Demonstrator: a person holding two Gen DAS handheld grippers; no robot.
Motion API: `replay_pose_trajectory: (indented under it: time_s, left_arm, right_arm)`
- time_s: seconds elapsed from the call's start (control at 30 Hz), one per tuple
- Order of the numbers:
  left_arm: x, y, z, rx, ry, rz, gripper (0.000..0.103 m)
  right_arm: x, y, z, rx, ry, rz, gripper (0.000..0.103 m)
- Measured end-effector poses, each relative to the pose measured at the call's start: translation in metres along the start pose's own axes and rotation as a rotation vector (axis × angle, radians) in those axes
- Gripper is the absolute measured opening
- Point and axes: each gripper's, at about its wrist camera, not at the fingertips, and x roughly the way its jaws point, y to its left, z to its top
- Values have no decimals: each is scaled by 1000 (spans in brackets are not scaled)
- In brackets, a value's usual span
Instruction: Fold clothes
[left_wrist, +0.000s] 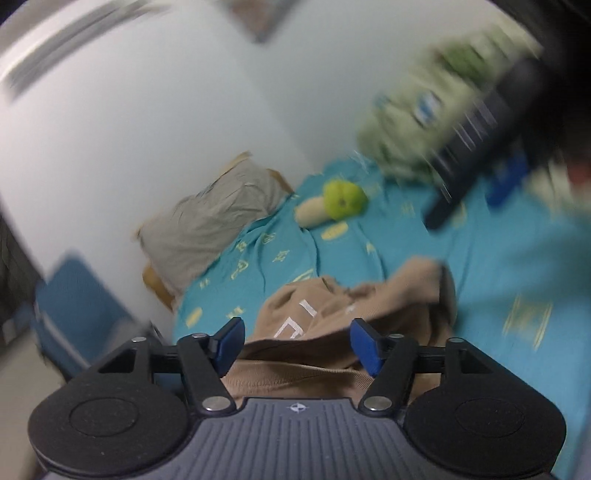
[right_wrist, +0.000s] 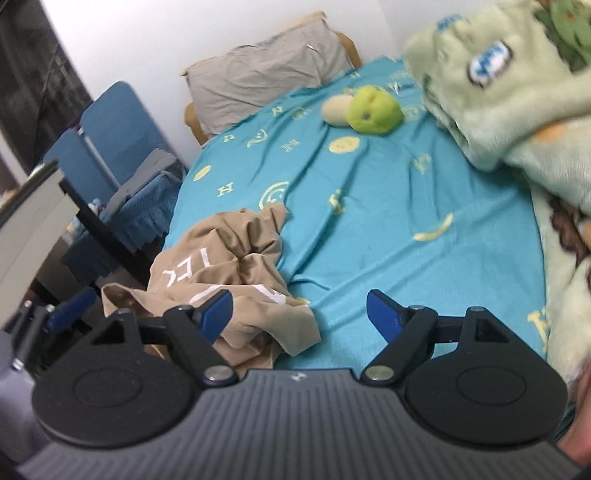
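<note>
A crumpled tan garment (right_wrist: 229, 273) with white lettering lies on the near left part of a bed with a teal sheet (right_wrist: 388, 206). My right gripper (right_wrist: 299, 314) is open and empty, just above the garment's near edge. My left gripper (left_wrist: 297, 345) is open and empty, directly over the same tan garment (left_wrist: 332, 317). The left gripper also shows at the left edge of the right wrist view (right_wrist: 70, 310). The left wrist view is motion-blurred.
A green and cream plush toy (right_wrist: 369, 109) lies mid-bed. A grey pillow (right_wrist: 266, 77) is at the head. A pale green fleece blanket (right_wrist: 517, 110) is heaped on the right. A blue chair (right_wrist: 110, 147) and a dark desk (right_wrist: 74, 229) stand left of the bed.
</note>
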Motion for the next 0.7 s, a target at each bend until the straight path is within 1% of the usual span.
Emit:
replay_pose_trajectory:
  time_s: [0.1,0.17,0.2,0.23,0.27,0.3,0.33,0.4,0.53,0.67,0.7]
  left_arm:
    - [23,-14,0,156,37,31,69]
    - [40,-17,-1,220,38,64,68]
    - [49,-18,-1,256,39,82,65]
    - [57,-19,-2,293,35,93,55]
    - [62,-20,-2,314,35,82,47]
    - [66,-17,0,306,43,45,26]
    - [69,-13,2,294,50,7,8]
    - [66,1,12,189,43,-67,5]
    - [41,40,42,-81,-27,-98,4]
    - [8,66,75,-240,-73,-125,4]
    - [0,68,79,-259,-75,-131,4]
  right_arm:
    - [10,-6,2,31,30,23,81]
    - [16,-9,3,51,43,42,81]
    - [18,-10,4,60,48,55,81]
    - [19,-11,5,65,50,62,81]
    - [21,-11,6,66,48,63,81]
    - [21,-12,7,67,44,62,81]
    - [22,-13,9,71,40,65,81]
    - [21,-17,12,95,35,85,81]
    - [16,-17,16,101,3,101,82]
    - [3,-5,16,38,-40,161,82]
    - [-1,-1,16,15,-51,187,82]
